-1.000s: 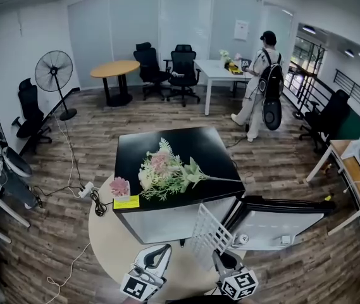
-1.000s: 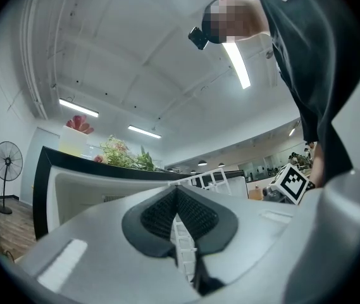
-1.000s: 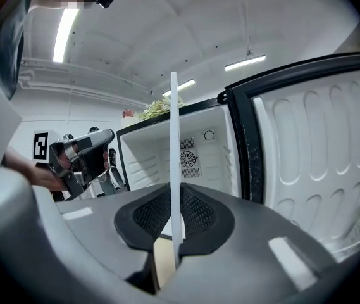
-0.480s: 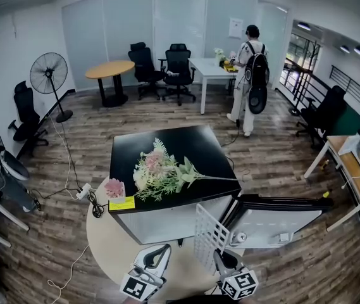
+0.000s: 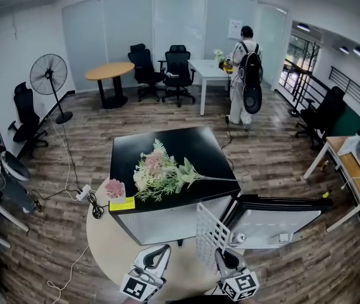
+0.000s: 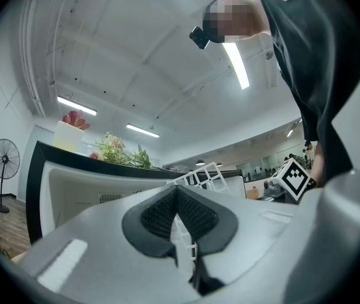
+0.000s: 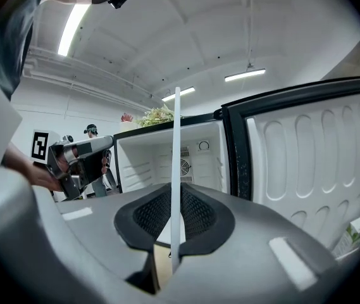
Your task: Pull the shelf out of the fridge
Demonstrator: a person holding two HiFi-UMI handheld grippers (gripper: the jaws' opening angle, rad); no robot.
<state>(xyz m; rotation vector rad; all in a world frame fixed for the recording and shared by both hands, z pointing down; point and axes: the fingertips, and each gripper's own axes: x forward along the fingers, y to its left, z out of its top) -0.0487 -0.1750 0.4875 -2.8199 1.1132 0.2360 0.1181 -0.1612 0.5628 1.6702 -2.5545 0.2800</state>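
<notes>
Shelf [image 5: 212, 233] out of fridge [image 5: 167, 219]
Right claw [image 5: 225, 258] pinched shut on the shelf, upright just before the open fridge; left claw [image 5: 157, 253] closed, empty. Pull looks done; nothing plainly left.

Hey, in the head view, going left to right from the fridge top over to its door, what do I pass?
pink potted flower → bouquet → white wire shelf → open fridge door
</notes>
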